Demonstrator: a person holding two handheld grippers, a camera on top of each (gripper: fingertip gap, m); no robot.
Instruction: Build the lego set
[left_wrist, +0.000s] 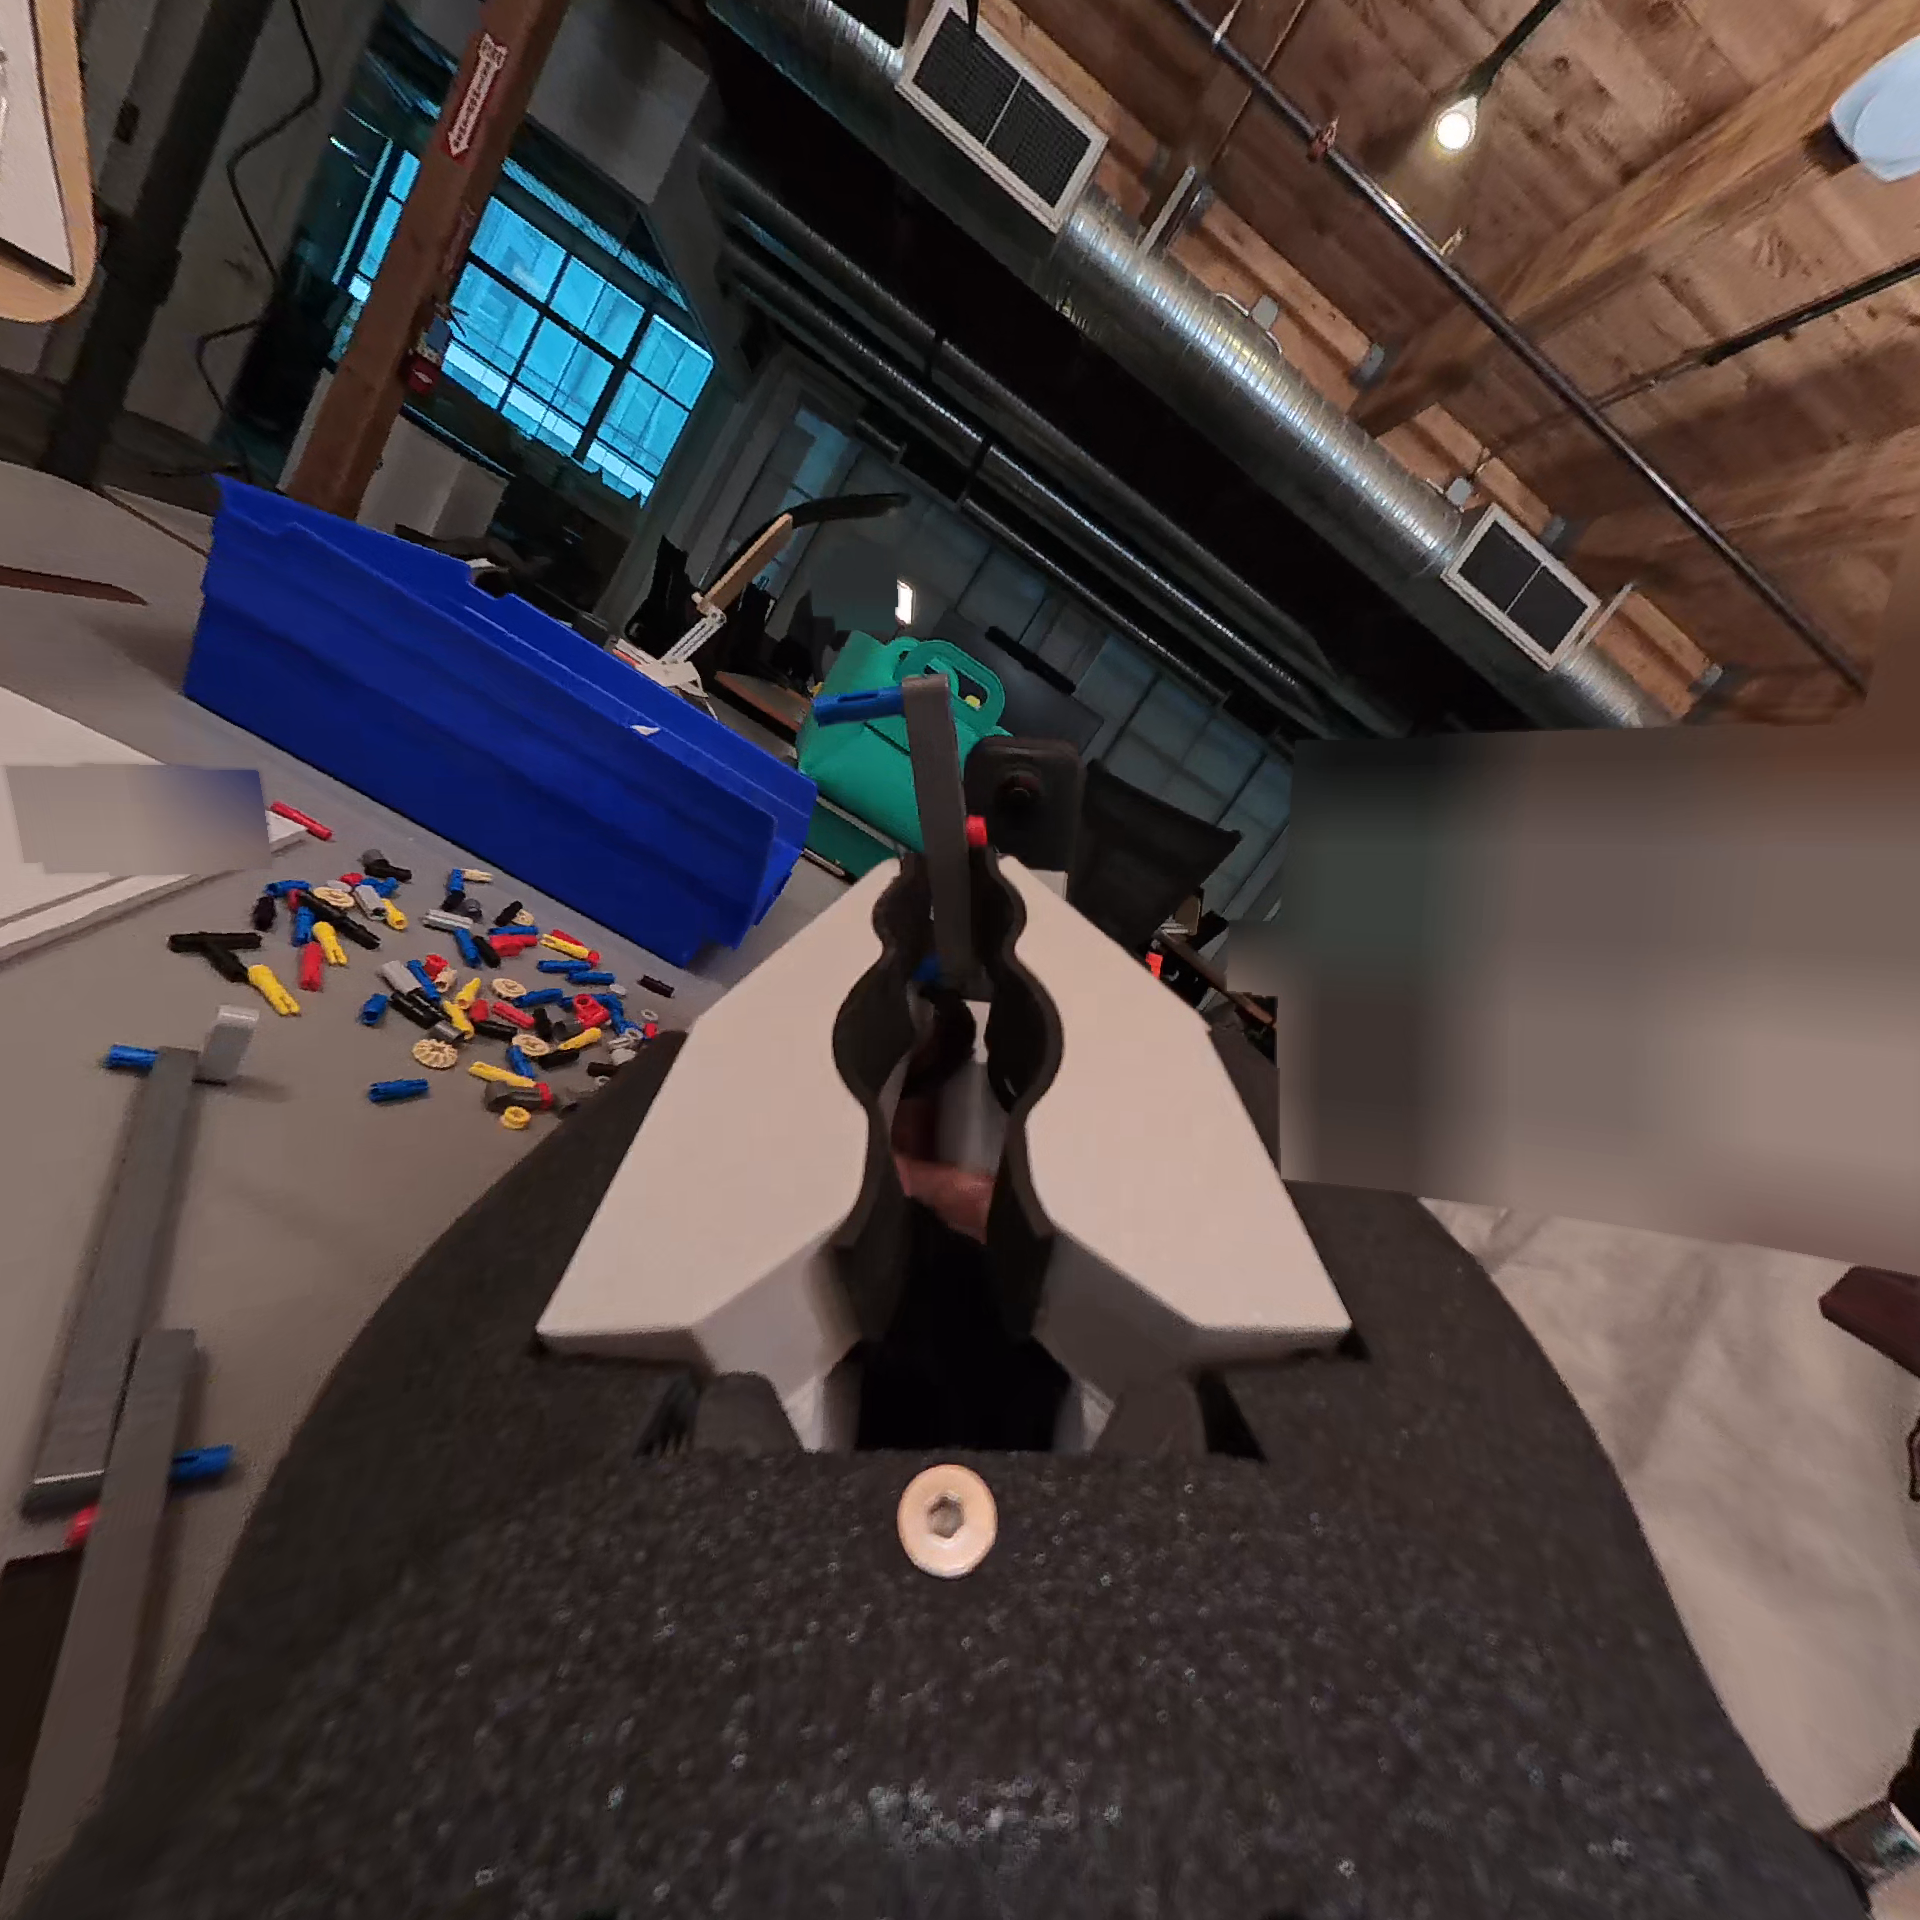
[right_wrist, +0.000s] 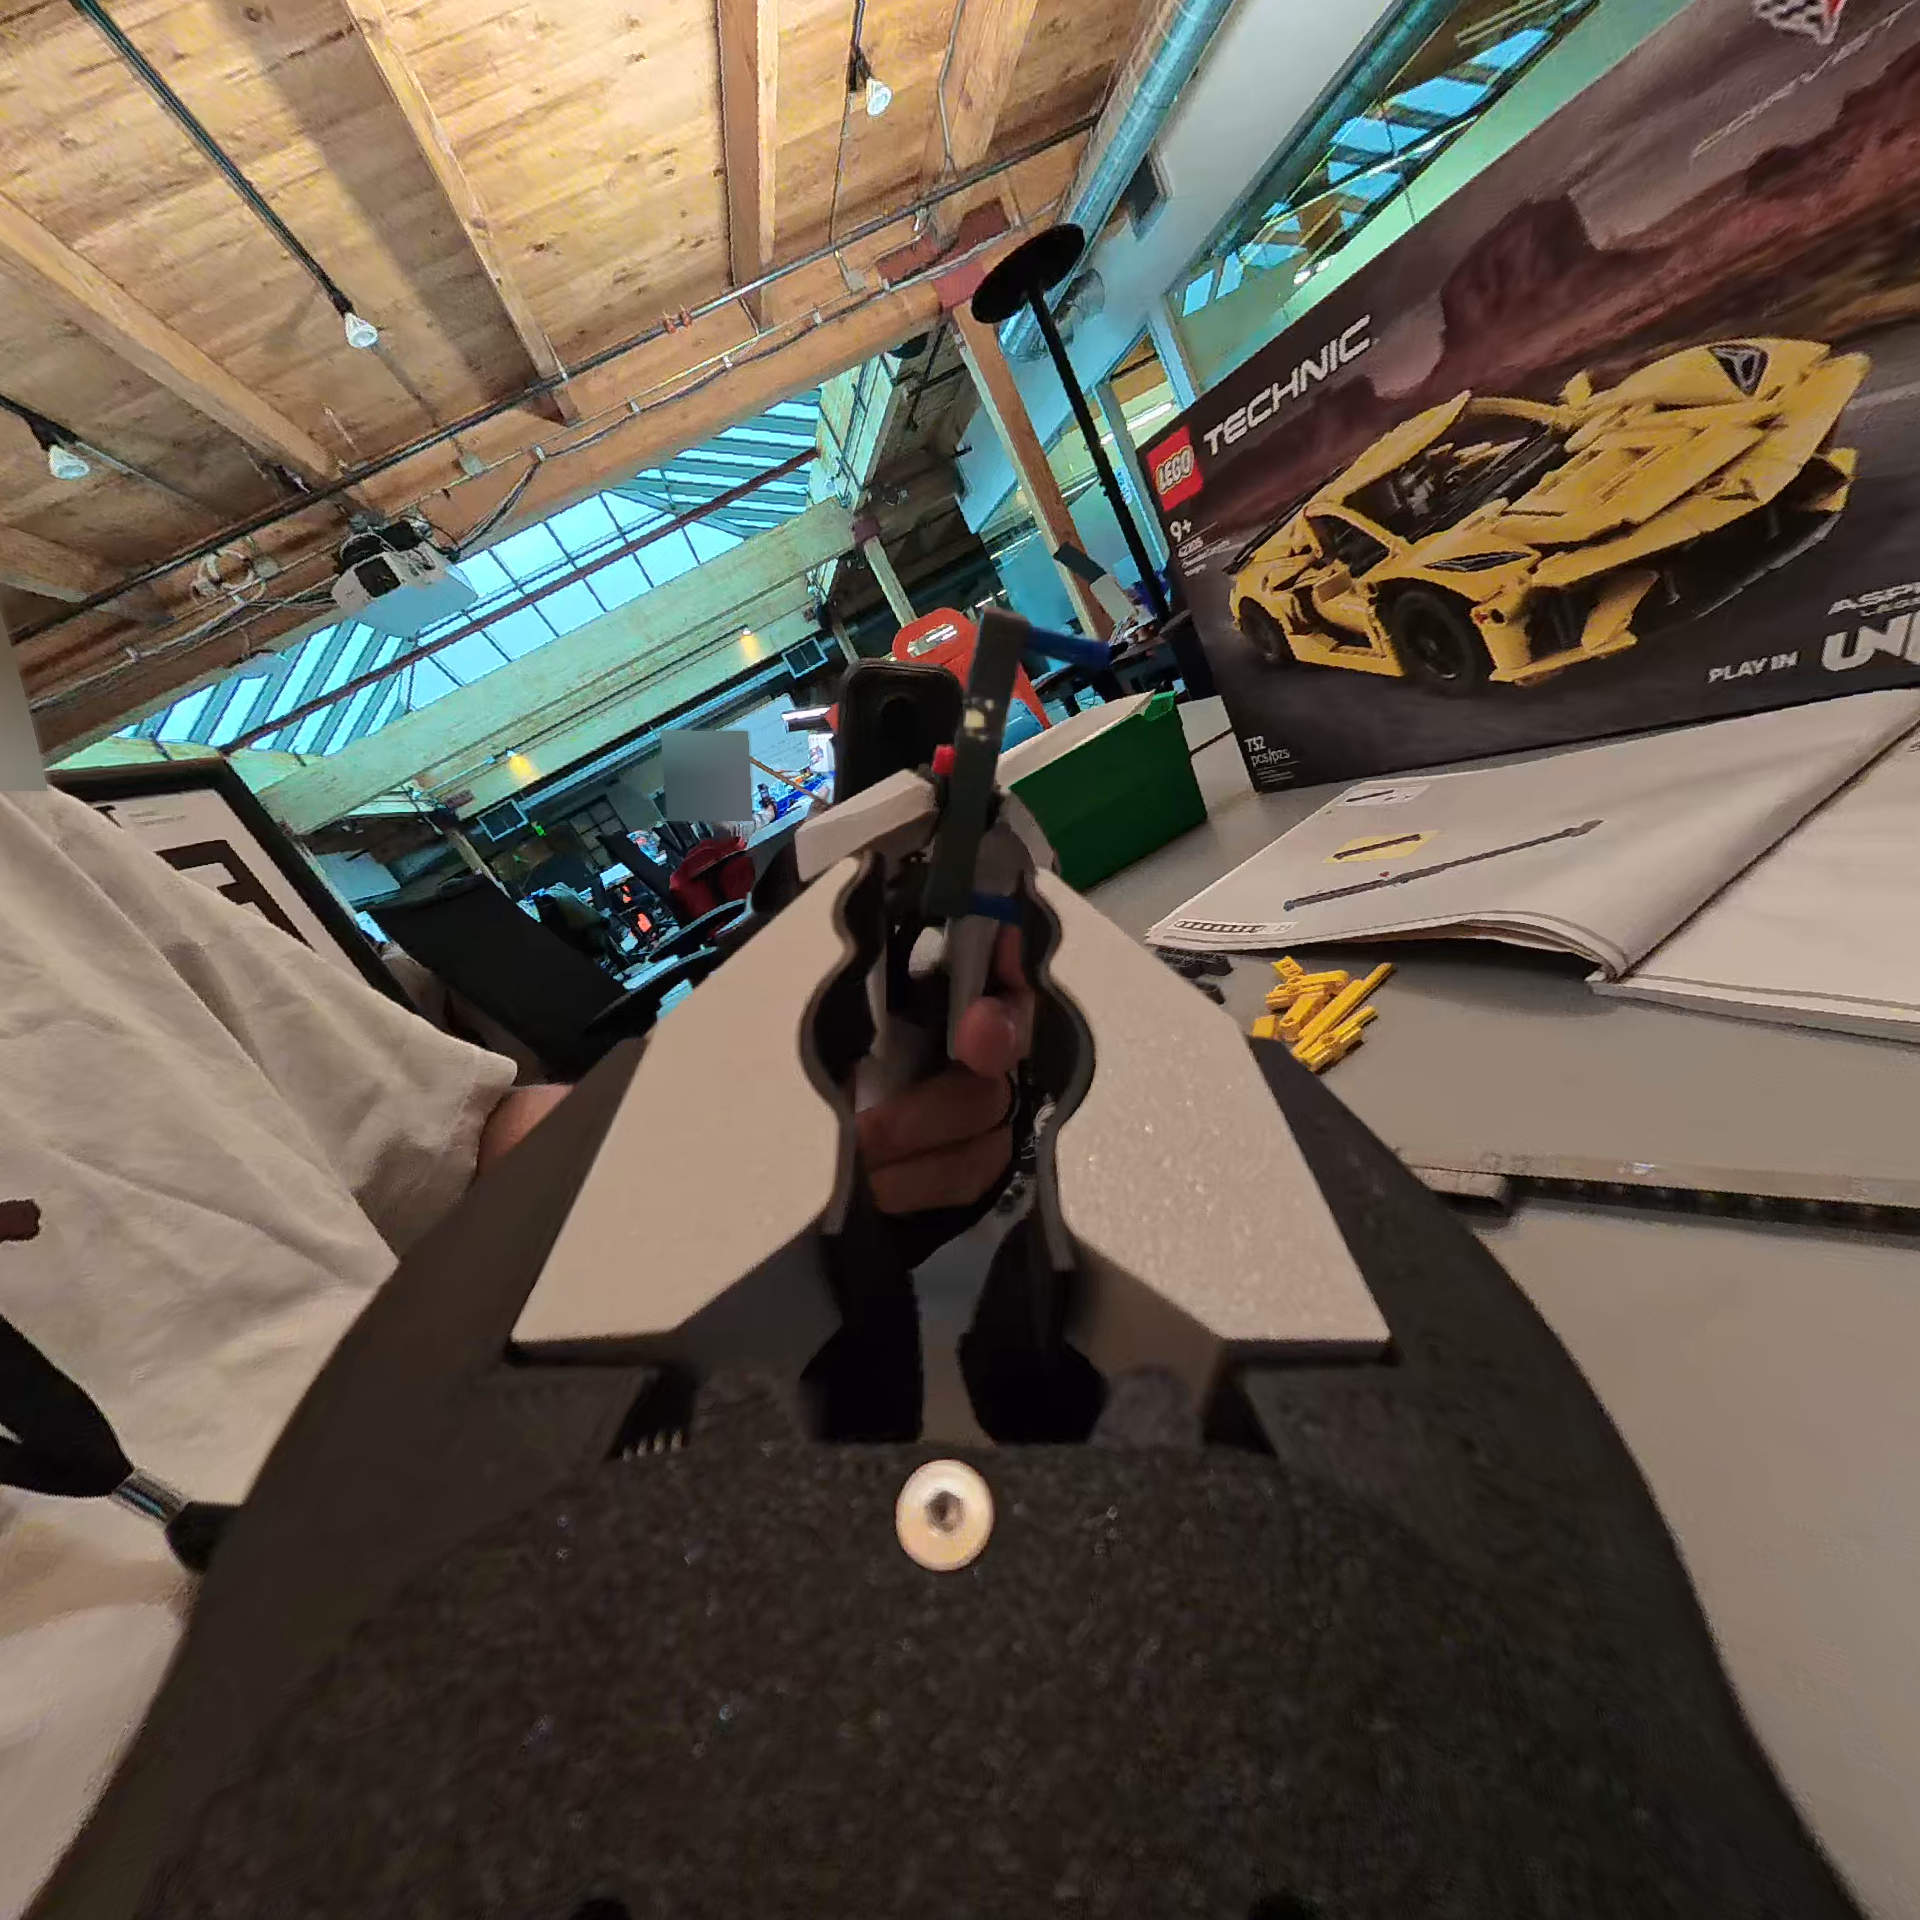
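A dark grey lego beam (left_wrist: 940, 821) stands upright between my two grippers, above the table. It carries a blue pin (left_wrist: 854, 707) at its top end and a red pin (left_wrist: 975, 828) on its side. My left gripper (left_wrist: 945, 883) is shut on the beam's lower part. In the right wrist view the same beam (right_wrist: 977, 769) rises from my right gripper (right_wrist: 951, 883), which is shut on its lower end, where a blue pin (right_wrist: 992, 910) and a light grey piece sit. The left gripper's white finger (right_wrist: 868, 816) meets the beam from the left by the red pin (right_wrist: 943, 760).
A pile of small lego pins and gears (left_wrist: 457, 987) and long grey beams (left_wrist: 120, 1268) lie on the grey table before a blue bin (left_wrist: 468, 707). The set's box (right_wrist: 1558, 468), an open instruction booklet (right_wrist: 1558, 873), yellow pieces (right_wrist: 1320, 1003) and a green bin (right_wrist: 1112, 795) sit on the right. A person's white shirt (right_wrist: 208, 1039) is on the left. Less than 4 cm separates the two grippers' tips.
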